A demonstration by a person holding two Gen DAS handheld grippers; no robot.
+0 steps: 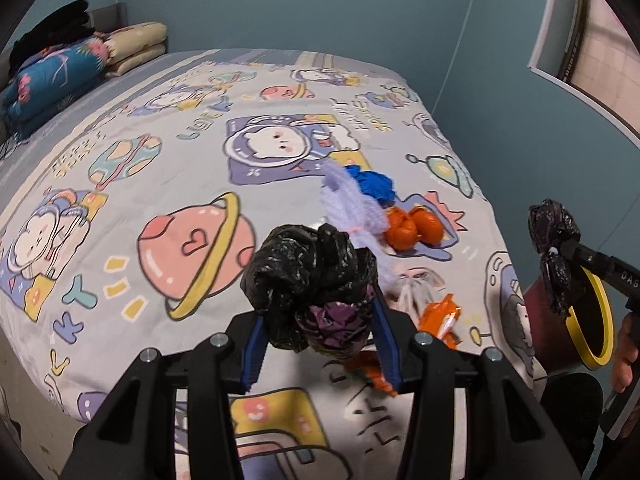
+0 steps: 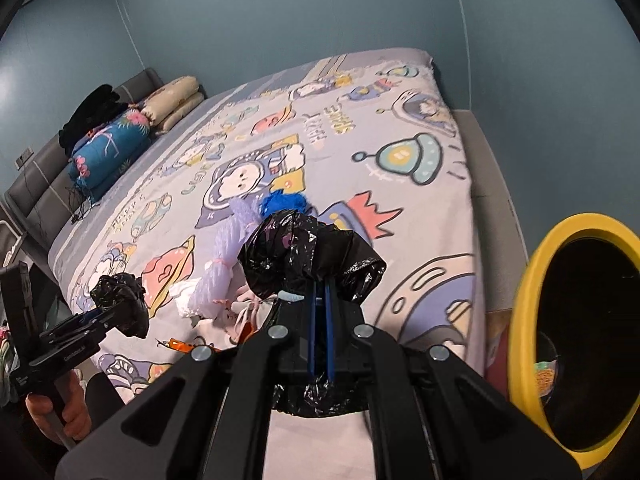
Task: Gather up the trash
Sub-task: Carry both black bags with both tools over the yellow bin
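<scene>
A crumpled black plastic bag [image 1: 308, 276] is clamped in the left hand-held gripper [image 1: 320, 336], another [image 2: 312, 260] in the right hand-held gripper [image 2: 320, 344] (jaws together); the yellow-rimmed bin [image 2: 532, 280], near right, should probably be reached next.

The left wrist camera is sitting just behind the left gripper [image 1: 316, 344], looking forward and steeply down across the bed [image 1: 120, 184] toward the far blue wall [image 1: 320, 8]. The right wrist camera is riding behind the right gripper [image 2: 320, 320], facing much the same way from nearer the yellow-rimmed bin [image 2: 532, 320]. Both are sharing the cartoon bedspread [image 2: 420, 208], the headboard pillows [image 2: 108, 156] and, probably, the same litter, though fisheye bending is blurring the edges.
</scene>
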